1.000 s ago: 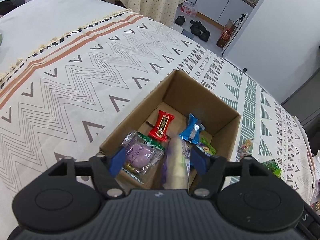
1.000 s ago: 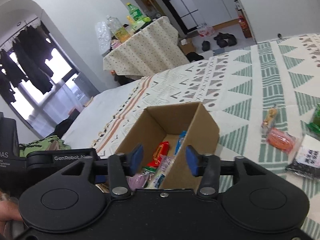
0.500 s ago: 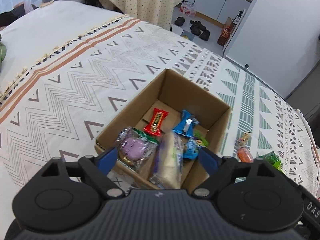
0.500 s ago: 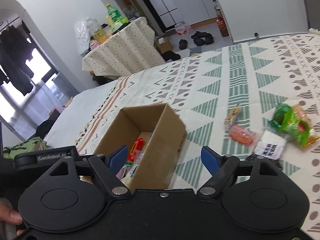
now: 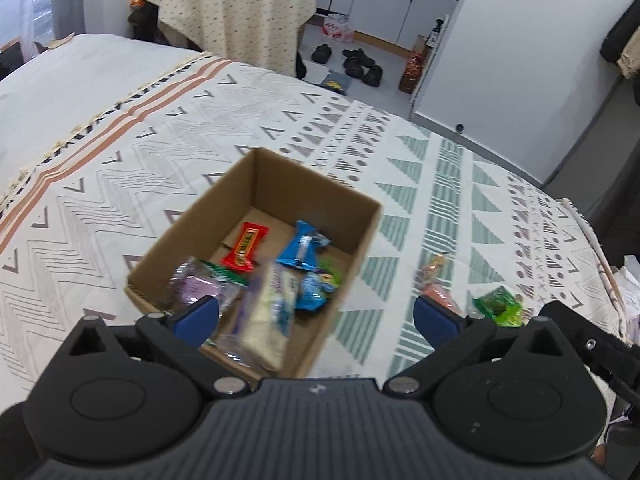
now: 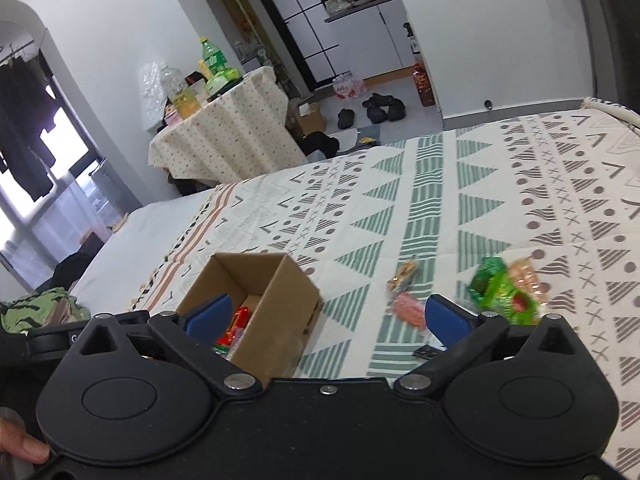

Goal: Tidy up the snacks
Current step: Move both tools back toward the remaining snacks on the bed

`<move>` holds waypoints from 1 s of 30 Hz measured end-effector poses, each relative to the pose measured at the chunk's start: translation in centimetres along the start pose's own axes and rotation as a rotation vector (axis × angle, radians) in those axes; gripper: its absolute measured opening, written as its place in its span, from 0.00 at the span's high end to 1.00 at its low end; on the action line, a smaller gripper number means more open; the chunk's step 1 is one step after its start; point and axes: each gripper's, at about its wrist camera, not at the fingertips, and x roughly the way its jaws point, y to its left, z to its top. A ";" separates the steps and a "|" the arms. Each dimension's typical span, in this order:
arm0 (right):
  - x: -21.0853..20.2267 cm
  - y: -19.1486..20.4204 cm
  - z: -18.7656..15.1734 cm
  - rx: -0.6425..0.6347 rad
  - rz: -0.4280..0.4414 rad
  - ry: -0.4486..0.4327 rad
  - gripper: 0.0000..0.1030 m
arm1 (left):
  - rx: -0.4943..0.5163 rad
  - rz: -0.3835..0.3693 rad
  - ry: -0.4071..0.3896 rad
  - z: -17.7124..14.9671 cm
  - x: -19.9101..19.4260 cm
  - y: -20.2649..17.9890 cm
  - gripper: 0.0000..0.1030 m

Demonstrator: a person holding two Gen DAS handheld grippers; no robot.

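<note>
Snacks fill the open cardboard box (image 5: 256, 184) that sits on the patterned bedspread (image 5: 120, 184) at the centre of the left wrist view: a red bar (image 5: 245, 246) and a blue packet (image 5: 303, 246) lie on the box floor toward its far side, a purple wrapped sweet (image 5: 198, 286) rests in the lower left corner, and a long pale packet (image 5: 267, 312) leans against the near wall, just beside a small blue wrapper (image 5: 314, 292). More lie loose on the cloth to the right of the box, apart from it: a slim tan bar (image 5: 434, 264), an orange-pink packet (image 5: 438, 294) below it, and a green packet (image 5: 498, 306) further right. The left gripper (image 5: 316, 318) hangs above the near edge of the box, its jaws having just been opening and now standing wide with nothing gripped between them. In the right wrist view the right gripper (image 6: 328, 316) hovers over the box's right wall, its jaws likewise just opened wide and holding nothing, with the green packet at the right of the frame.
</note>
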 end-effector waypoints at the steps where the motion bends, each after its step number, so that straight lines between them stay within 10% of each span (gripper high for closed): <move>1: -0.2 -0.3 0.1 0.004 0.004 -0.004 0.00 | 0.001 -0.004 -0.005 -0.1 -0.1 -0.4 0.00; 30: -4.5 -11.7 1.5 0.120 -0.025 -0.041 0.00 | 0.076 -0.015 -0.003 -3.2 1.8 -11.2 0.01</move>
